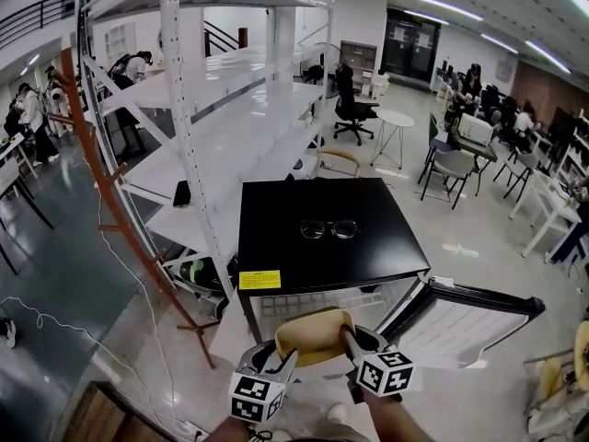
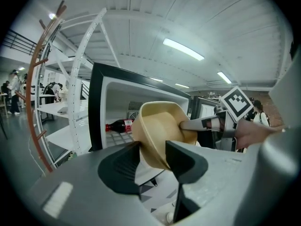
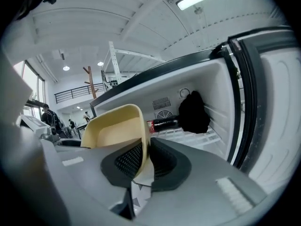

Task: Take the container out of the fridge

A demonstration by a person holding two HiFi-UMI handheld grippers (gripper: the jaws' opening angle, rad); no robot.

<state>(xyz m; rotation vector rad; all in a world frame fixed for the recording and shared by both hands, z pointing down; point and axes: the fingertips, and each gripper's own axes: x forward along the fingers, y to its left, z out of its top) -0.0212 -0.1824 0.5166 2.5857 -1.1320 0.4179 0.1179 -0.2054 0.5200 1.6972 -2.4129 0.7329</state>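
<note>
A beige plastic container (image 1: 313, 337) hangs in the air just in front of the open black mini fridge (image 1: 276, 238), held from both sides. My left gripper (image 1: 287, 359) is shut on its left rim, and my right gripper (image 1: 348, 337) is shut on its right wall. In the left gripper view the container (image 2: 162, 126) sits tilted between my jaws (image 2: 153, 157), with the right gripper (image 2: 186, 125) clamped on its far side. In the right gripper view the thin container wall (image 3: 115, 133) is pinched between the ribbed pads (image 3: 146, 157).
The fridge door (image 1: 469, 325) stands open to the right. Inside lie a cola bottle (image 3: 164, 124) and a black object (image 3: 194, 113) on the wire shelf. A pair of glasses (image 1: 329, 229) rests on the fridge top. A white shelf rack (image 1: 212, 127) stands at the left.
</note>
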